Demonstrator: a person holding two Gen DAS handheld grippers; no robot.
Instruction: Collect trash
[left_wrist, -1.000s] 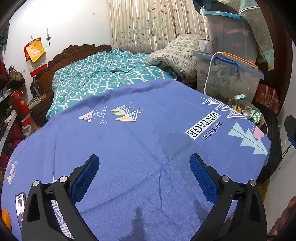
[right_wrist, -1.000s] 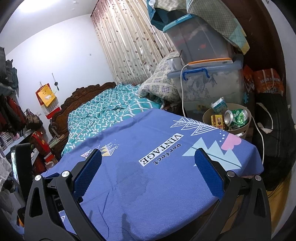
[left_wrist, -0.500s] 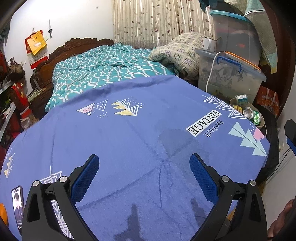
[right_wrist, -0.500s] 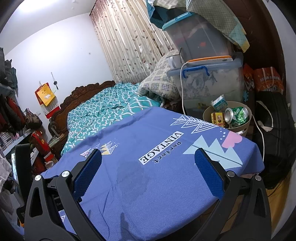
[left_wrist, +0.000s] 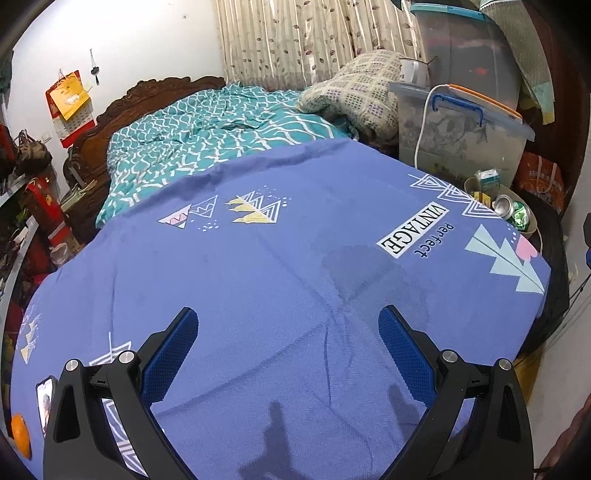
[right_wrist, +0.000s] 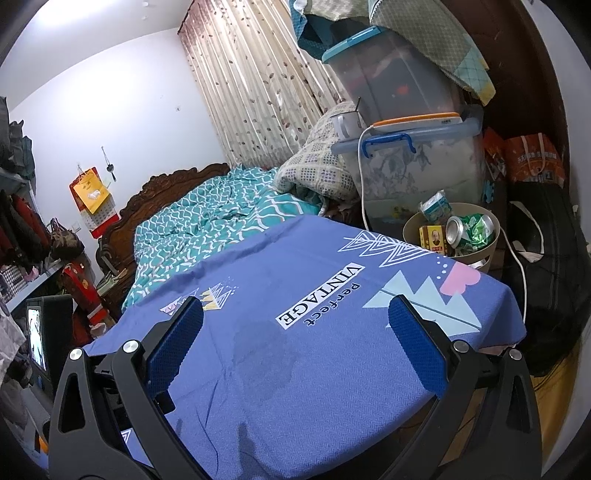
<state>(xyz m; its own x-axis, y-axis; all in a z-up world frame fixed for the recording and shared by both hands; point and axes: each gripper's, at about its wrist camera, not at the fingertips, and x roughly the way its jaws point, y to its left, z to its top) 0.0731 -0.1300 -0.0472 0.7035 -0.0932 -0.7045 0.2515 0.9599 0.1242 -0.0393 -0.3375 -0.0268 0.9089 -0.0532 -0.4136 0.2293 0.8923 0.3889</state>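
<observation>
A round beige bin (right_wrist: 480, 254) stands past the far right corner of the blue-cloth table (right_wrist: 332, 354). It holds a crushed green can (right_wrist: 469, 229), a yellow box (right_wrist: 432, 238) and a small carton (right_wrist: 437, 208). The bin also shows in the left wrist view (left_wrist: 532, 230), with the can (left_wrist: 511, 214) in it. My left gripper (left_wrist: 288, 325) is open and empty above the blue cloth (left_wrist: 258, 277). My right gripper (right_wrist: 295, 314) is open and empty above the same cloth.
Stacked clear storage boxes (right_wrist: 417, 173) stand behind the bin, with a white cable (right_wrist: 364, 184) hanging down. A bed with a teal quilt (left_wrist: 207, 136) lies beyond the table. A phone (left_wrist: 44, 398) and an orange (left_wrist: 20, 435) lie at the table's left edge. A dark bag (right_wrist: 546, 273) sits at the right.
The left gripper's view has tilted slightly, showing more of the table's near left edge and the phone. The right gripper has barely moved. Both stay open.
</observation>
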